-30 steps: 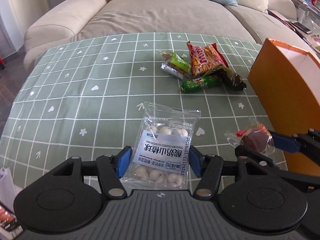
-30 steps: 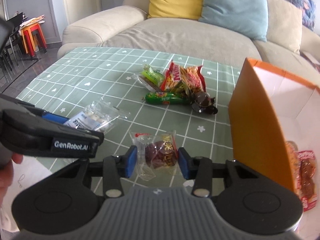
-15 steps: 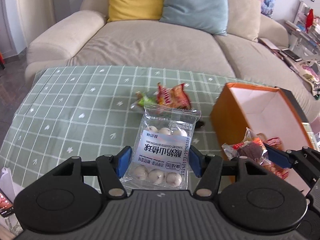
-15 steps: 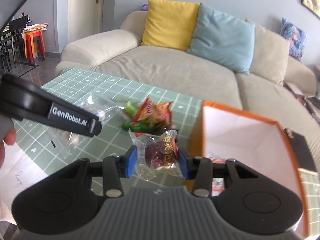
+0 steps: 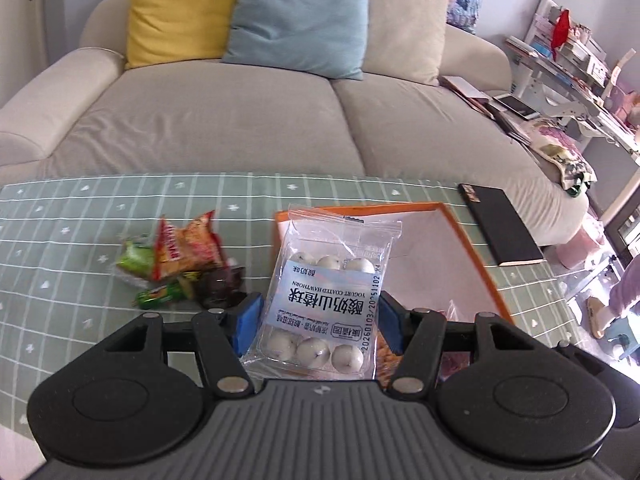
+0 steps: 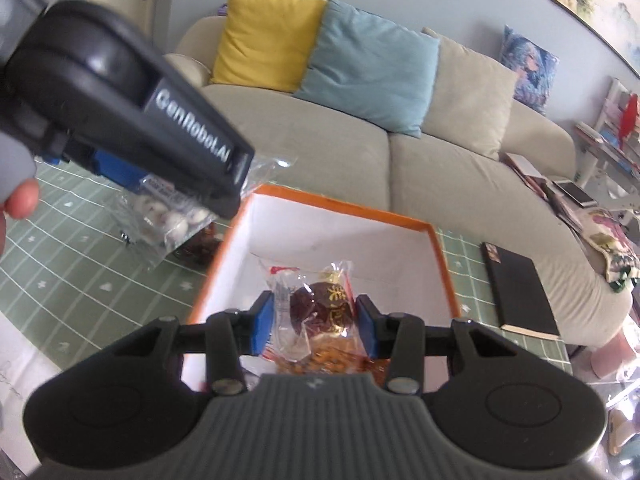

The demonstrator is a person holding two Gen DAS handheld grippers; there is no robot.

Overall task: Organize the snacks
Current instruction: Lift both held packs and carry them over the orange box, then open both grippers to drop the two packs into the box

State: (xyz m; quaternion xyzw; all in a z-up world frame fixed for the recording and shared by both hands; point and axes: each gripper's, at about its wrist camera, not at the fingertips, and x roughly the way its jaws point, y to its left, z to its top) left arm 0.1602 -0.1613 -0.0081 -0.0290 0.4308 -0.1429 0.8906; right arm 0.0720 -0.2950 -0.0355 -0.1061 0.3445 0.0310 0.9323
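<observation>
Both grippers now over orange box (image 6: 400, 216), left gripper (image 5: 318, 320) clamping "YOGURT-COATED HAWTHORN" packet (image 5: 328, 296), right gripper (image 6: 315, 322) clamping dark sweet (image 6: 320, 312).

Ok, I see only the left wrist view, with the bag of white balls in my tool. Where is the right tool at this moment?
Observer: The right tool is above the open orange box, shut on a dark round snack in clear wrap.
Operator: Is something lying in the box under it?
Observer: Yes, an orange-brown pack lies on the box floor, just below that snack.
Operator: And my bag, is it over the box?
Observer: From the right wrist view, the bag of white balls in the left tool appears left of the box wall, over the green cloth, not over the opening.
</observation>
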